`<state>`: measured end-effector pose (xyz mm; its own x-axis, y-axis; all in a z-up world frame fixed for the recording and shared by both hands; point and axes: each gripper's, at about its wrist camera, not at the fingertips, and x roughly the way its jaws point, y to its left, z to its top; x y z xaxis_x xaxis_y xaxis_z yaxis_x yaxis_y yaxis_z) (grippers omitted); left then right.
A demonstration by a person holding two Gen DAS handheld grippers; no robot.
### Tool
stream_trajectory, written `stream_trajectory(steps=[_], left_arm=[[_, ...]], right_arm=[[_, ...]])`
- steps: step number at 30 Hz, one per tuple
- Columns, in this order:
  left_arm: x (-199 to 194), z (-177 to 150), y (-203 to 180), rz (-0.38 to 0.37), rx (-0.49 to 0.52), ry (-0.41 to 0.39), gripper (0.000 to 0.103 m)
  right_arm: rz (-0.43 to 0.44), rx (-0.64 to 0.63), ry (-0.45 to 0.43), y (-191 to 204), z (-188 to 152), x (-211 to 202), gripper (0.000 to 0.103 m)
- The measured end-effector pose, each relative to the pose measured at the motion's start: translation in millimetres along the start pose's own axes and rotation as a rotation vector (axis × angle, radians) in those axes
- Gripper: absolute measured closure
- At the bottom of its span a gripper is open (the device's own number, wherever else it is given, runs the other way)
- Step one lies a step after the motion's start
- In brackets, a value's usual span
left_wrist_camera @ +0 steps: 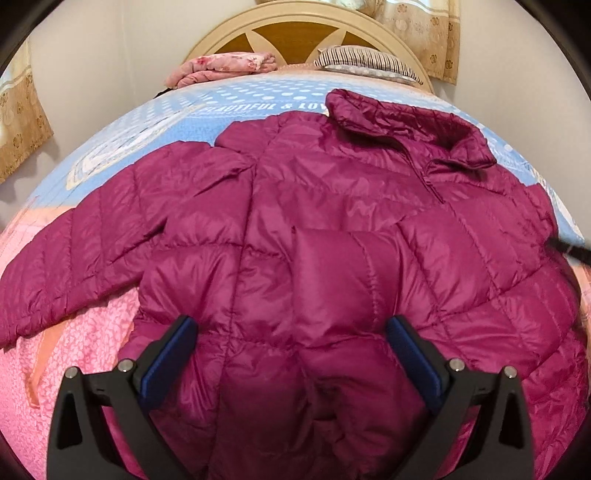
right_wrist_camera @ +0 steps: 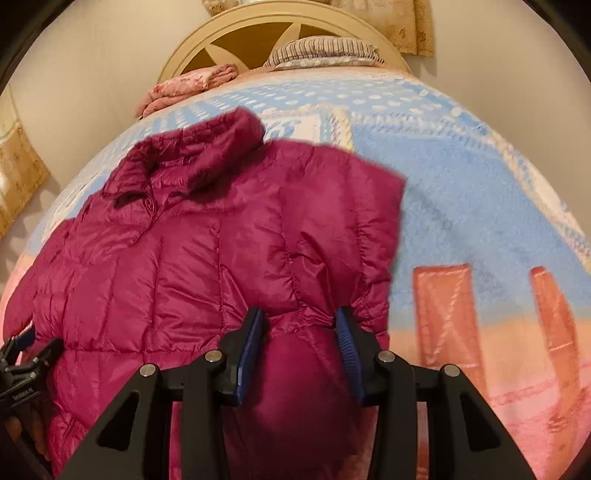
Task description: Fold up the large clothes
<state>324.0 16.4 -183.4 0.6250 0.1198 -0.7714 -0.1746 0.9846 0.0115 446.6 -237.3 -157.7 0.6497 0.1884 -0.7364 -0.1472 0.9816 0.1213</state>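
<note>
A magenta quilted puffer jacket (left_wrist_camera: pixel 295 221) lies front up on the bed, collar toward the headboard, its left sleeve (left_wrist_camera: pixel 66 273) spread out to the side. My left gripper (left_wrist_camera: pixel 291 325) hovers over the jacket's lower body, jaws wide open with no fabric pinched. In the right wrist view the jacket (right_wrist_camera: pixel 184 258) fills the left half. My right gripper (right_wrist_camera: pixel 299 317) is shut on a bunched, puffy fold at the jacket's right side, blue pads (right_wrist_camera: pixel 251 343) pressing into the fabric. The left gripper (right_wrist_camera: pixel 22 354) shows at the lower left edge of that view.
The bed carries a blue and pink fleece blanket (right_wrist_camera: pixel 461 206). At the head stand a cream headboard (left_wrist_camera: pixel 295 22), a folded pink floral quilt (left_wrist_camera: pixel 225 66) and a striped pillow (left_wrist_camera: pixel 365 61). Patterned curtains (left_wrist_camera: pixel 22 122) hang at the left and behind the headboard.
</note>
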Motion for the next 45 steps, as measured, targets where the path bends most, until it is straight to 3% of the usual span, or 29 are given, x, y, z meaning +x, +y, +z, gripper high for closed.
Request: stream_trajectory(steps=[3,6,11,14,18,21,22,24,27,33,45], left_arm=[[1.7,0.9,-1.2,0.006,0.002,-0.003,0.0],[3.2,3.3,0.5,-0.001,-0.003,0.0,0.0],[5.9,4.8,0.3,-0.009,-0.008,0.0,0.0],[5.9,3.8,0.3,-0.006,-0.004,0.003,0.0],[5.5,3.2,1.6,-0.01,-0.006,0.007,0.0],[5.7,3.5,1.6,-0.011,-0.007,0.007,0.0],[5.8,3.5,1.7,-0.012,-0.008,0.007,0.0],[6.1,3.6,2.0,-0.014,-0.009,0.007,0.0],[5.9,3.5,2.1,-0.014,-0.009,0.007,0.0],[6.6,3.4,3.0,-0.021,-0.013,0.009,0.0],[8.3,3.8,2.9,-0.026,-0.013,0.019,0.0]], right_arm=[[-0.041,0.014,-0.097,2.6,23.1,-19.3,0.061],[-0.05,0.008,-0.036,8.0,39.0,5.1,0.061],[-0.088,0.005,0.083,2.0,32.2,59.5,0.061],[-0.096,-0.02,0.065,3.4,26.2,64.5,0.061],[-0.12,-0.027,0.104,9.9,33.2,47.6,0.061],[-0.071,-0.017,0.056,27.0,36.0,7.6,0.058],[-0.061,-0.039,0.049,37.1,33.0,-3.3,0.048],[-0.026,-0.08,0.062,59.7,20.4,-16.6,0.037],[0.005,-0.132,0.095,87.1,-5.2,-16.2,0.037],[-0.047,-0.181,0.079,101.2,-50.7,13.1,0.037],[-0.047,-0.174,0.039,100.7,-58.7,20.4,0.032]])
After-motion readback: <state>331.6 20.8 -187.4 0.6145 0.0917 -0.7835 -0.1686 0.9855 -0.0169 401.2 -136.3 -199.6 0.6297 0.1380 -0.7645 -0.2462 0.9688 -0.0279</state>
